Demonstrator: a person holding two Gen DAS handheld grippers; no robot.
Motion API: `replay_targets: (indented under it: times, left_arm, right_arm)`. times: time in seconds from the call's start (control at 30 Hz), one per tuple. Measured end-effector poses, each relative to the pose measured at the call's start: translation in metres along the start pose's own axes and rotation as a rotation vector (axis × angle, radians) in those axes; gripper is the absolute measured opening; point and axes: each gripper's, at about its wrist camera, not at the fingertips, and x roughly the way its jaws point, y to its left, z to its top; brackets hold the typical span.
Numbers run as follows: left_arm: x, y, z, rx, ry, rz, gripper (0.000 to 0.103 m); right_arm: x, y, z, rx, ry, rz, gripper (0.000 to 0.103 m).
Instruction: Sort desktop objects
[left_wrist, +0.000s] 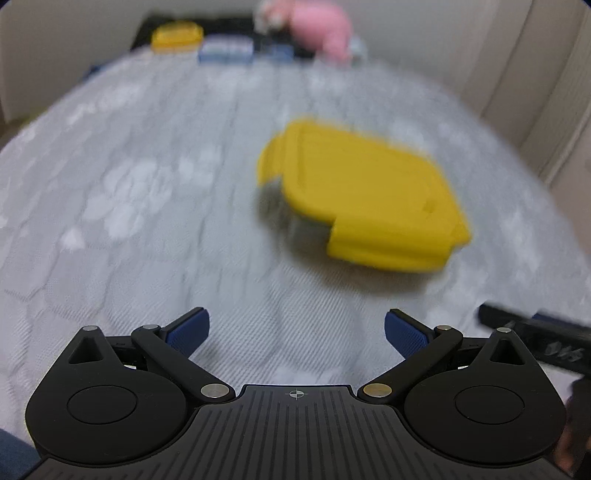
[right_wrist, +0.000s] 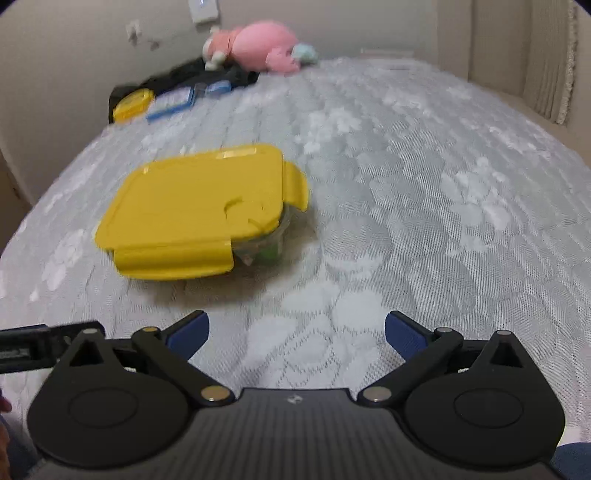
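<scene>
Left gripper (left_wrist: 297, 330), right gripper (right_wrist: 297, 330): jaws apart, empty. Yellow-lidded container (right_wrist: 199, 214) mid-mattress (right_wrist: 406, 221), side latch flipped up; lid may lift off if grasped.

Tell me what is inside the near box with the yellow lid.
Through the clear wall of the box something green shows. The yellow lid covers the rest, so the contents stay unclear.

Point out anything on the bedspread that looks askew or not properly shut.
On the yellow-lidded container, the right-end latch flap sticks out and up, unclipped, while the near flap is folded down. The lid otherwise sits flat. Both the left gripper and right gripper are open and empty.
</scene>
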Motion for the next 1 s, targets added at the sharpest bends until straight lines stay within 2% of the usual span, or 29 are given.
replay_targets:
  times: [0.07,0.13,0.2,0.33,0.37,0.43,0.5,0.53,0.63,0.7,0.87,1.0]
  left_arm:
    - [0.010,0.012,0.012,0.028,0.117,-0.031,0.103]
    - [0.015,0.030,0.031,0.012,0.143,-0.046,0.103]
    - [0.021,0.057,0.060,-0.023,0.072,-0.028,0.103]
    - [0.068,0.099,0.126,0.004,-0.196,0.109,0.103]
    - [0.089,0.108,0.142,-0.006,-0.241,0.144,0.103]
    - [0.128,0.119,0.167,-0.045,-0.267,0.175,0.103]
    - [0.164,0.122,0.181,-0.064,-0.251,0.211,0.103]
    - [0.168,0.120,0.179,-0.045,-0.274,0.226,0.103]
    - [0.174,0.112,0.172,0.023,-0.353,0.270,0.103]
    - [0.173,0.118,0.173,-0.002,-0.350,0.244,0.103]
    - [0.171,0.116,0.174,0.024,-0.346,0.253,0.103]
    - [0.170,0.120,0.176,-0.016,-0.344,0.219,0.103]
  right_arm:
    - [0.003,-0.006,0.006,-0.015,0.051,0.010,0.102]
    - [0.007,-0.018,0.019,-0.042,0.047,0.007,0.102]
    - [0.022,-0.038,0.042,-0.042,0.001,-0.065,0.102]
    - [0.087,-0.091,0.089,-0.013,-0.148,-0.197,0.102]
    - [0.107,-0.102,0.098,0.012,-0.170,-0.184,0.102]
    - [0.146,-0.124,0.118,0.065,-0.212,-0.155,0.102]
    - [0.178,-0.135,0.131,0.134,-0.208,-0.103,0.103]
    - [0.191,-0.137,0.134,0.142,-0.190,-0.111,0.103]
    - [0.203,-0.123,0.132,0.012,-0.211,-0.159,0.103]
    - [0.203,-0.125,0.132,0.029,-0.208,-0.141,0.103]
    - [0.203,-0.123,0.130,0.025,-0.212,-0.150,0.103]
    - [0.201,-0.125,0.129,0.033,-0.212,-0.145,0.103]
